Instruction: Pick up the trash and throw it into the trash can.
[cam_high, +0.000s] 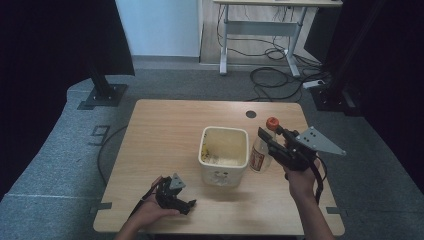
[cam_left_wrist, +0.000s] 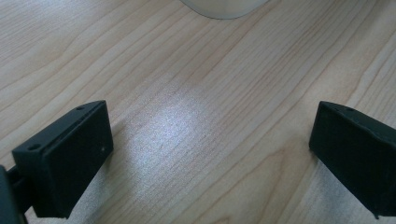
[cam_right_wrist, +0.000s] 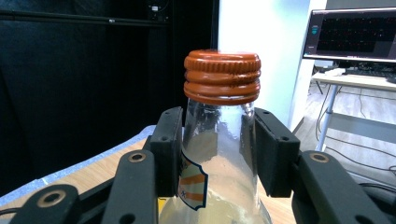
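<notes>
A clear plastic bottle (cam_high: 261, 152) with an orange cap (cam_high: 272, 123) stands just right of a cream square bin (cam_high: 224, 155) at the middle of the wooden table (cam_high: 165, 130). My right gripper (cam_high: 270, 142) is shut on the bottle's neck; in the right gripper view the bottle (cam_right_wrist: 219, 158) fills the gap between the black pads (cam_right_wrist: 168, 149) below the cap (cam_right_wrist: 222, 77). My left gripper (cam_high: 185, 204) rests low at the table's front left, open, with bare wood between its fingers (cam_left_wrist: 70, 158). The bin's base (cam_left_wrist: 224, 7) shows at the top of the left gripper view.
The bin holds pale residue inside. A round dark cable hole (cam_high: 251, 114) sits at the table's far right. Beyond the table are a white desk frame (cam_high: 260, 30), loose cables (cam_high: 272, 80) on the floor, and black stands (cam_high: 102, 92) at both sides.
</notes>
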